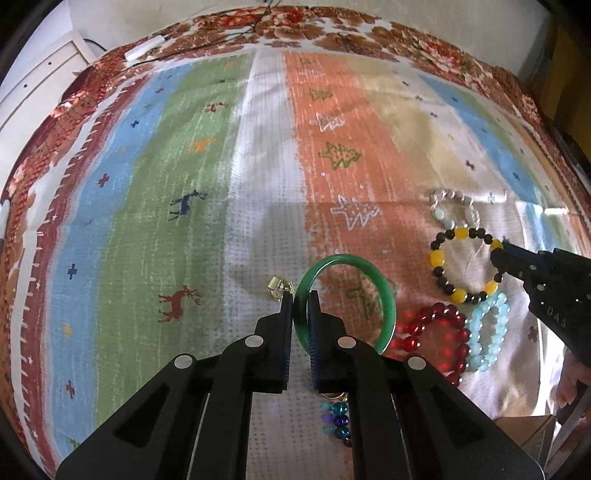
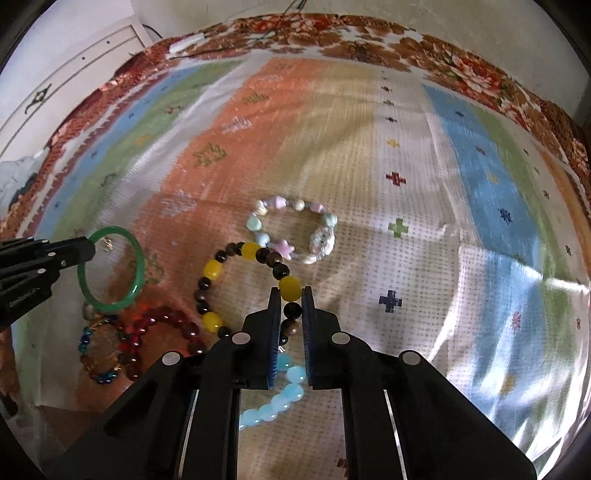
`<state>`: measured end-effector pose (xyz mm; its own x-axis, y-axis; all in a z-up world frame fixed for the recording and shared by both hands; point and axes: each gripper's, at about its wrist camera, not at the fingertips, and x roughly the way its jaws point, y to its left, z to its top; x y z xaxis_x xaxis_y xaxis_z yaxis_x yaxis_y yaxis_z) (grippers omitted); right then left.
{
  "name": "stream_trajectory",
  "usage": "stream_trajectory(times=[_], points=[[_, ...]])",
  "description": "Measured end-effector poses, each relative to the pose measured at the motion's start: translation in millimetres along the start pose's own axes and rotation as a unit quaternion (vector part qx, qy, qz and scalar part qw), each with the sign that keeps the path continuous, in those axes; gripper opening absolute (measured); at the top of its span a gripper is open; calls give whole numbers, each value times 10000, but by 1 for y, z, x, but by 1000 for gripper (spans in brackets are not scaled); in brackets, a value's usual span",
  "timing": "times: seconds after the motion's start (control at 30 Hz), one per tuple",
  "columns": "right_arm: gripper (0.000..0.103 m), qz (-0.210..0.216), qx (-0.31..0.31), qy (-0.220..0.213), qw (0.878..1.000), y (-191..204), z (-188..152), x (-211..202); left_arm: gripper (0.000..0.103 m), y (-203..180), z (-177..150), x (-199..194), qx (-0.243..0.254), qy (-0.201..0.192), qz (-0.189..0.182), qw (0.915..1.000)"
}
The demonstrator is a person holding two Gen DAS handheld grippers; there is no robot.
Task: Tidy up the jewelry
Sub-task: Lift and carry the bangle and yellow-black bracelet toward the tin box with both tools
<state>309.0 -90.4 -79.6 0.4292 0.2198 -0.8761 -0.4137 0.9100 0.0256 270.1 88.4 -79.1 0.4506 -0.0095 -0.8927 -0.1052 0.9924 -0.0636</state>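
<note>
- Striped woven mat (image 1: 207, 155) on top: blue, green, white, orange, tan bands, small deer and tree motifs.
- Red-brown floral cloth (image 2: 461, 62) underneath, showing at far edges.
- White cabinet (image 1: 33, 85) back left.
- Pale wall (image 2: 369, 7) behind.

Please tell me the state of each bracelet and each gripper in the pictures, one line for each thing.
left gripper: shut on the green bangle.
green bangle: gripped at its rim.
right gripper: shut on the yellow and black bracelet.
yellow and black bracelet: pinched at one side.
red bead bracelet: lying free on the cloth.
light blue bracelet: lying free.
pastel charm bracelet: lying free.
</note>
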Motion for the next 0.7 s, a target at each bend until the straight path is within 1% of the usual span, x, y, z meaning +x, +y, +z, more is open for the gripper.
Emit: stream_trajectory(times=[0.13, 0.23, 0.3, 0.37, 0.53, 0.7], points=[[12, -20, 22, -63, 10000, 0, 0, -8, 7, 6, 1, -14, -241, -225, 28, 9995], [12, 19, 47, -97, 9999, 3, -1, -17, 7, 8, 0, -19, -308, -274, -3, 9992], [11, 19, 12, -221, 9998, 6, -2, -27, 8, 8, -1, -21, -339, -286, -34, 9990], [12, -17, -25, -377, 9993, 9, -2, -38, 8, 6, -3, -24, -344, -307, -69, 9989], [12, 11, 35, -608, 9981, 11, -4, -56, 8, -5, -11, -36, -274, -398, -176, 9987], [12, -15, 98, -729, 9973, 13, -11, -73, 8, -13, -18, -54, -249, -553, -305, 9977]])
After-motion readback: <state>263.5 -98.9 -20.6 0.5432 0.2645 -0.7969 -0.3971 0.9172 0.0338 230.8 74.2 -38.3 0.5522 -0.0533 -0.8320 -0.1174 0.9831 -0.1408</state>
